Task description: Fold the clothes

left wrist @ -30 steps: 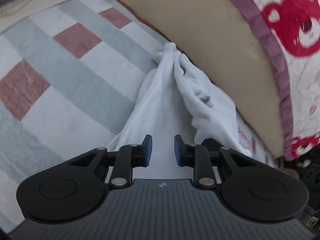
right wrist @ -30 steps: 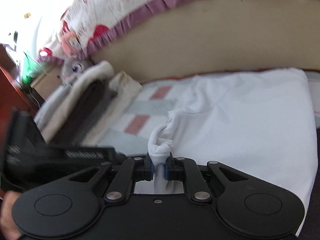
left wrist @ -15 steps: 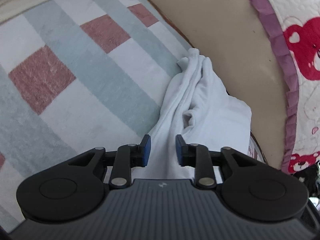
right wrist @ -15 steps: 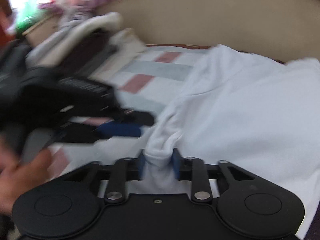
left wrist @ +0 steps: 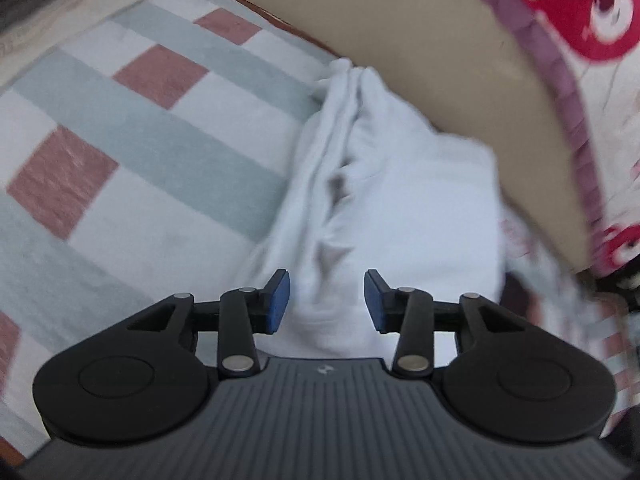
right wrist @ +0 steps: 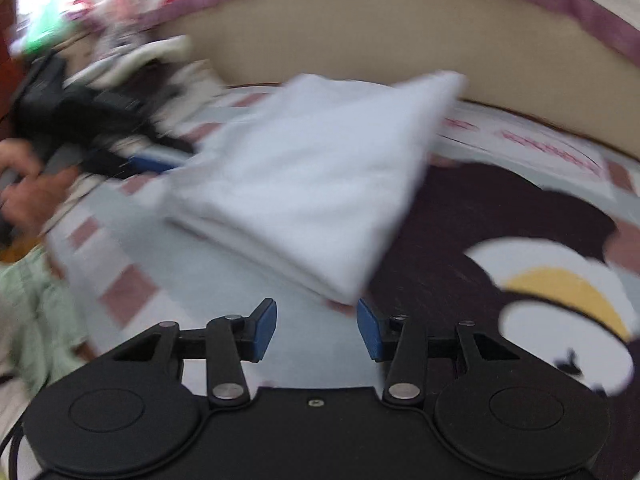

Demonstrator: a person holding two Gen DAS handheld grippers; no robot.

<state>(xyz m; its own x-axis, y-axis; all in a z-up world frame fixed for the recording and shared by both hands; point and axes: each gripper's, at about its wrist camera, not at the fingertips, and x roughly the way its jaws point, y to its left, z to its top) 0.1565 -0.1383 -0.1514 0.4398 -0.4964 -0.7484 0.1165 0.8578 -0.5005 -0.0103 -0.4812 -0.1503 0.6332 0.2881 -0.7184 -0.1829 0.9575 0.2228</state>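
A: Jaws?

B: My left gripper (left wrist: 326, 300) is opening, blue pads (left wrist: 278, 296) standing apart, not pressing anything. White garment (left wrist: 400, 208) is lying under and between them, loose.

A: Right one?

B: My right gripper (right wrist: 316, 326) is standing partly wide, gripping nothing. The garment's near corner (right wrist: 344, 288) is sitting just ahead of the right pad; can't tell if it's touching, the picture is blurred.

A: Where's the garment?

B: Lying folded on the checked blanket (left wrist: 132, 152), bunched folds running away from me toward the beige headboard (left wrist: 420, 40). From the right view my left hand (right wrist: 28, 196) is showing at its far-left edge. Behind the headboard, a bear-print quilt (left wrist: 592, 24) is hanging over.
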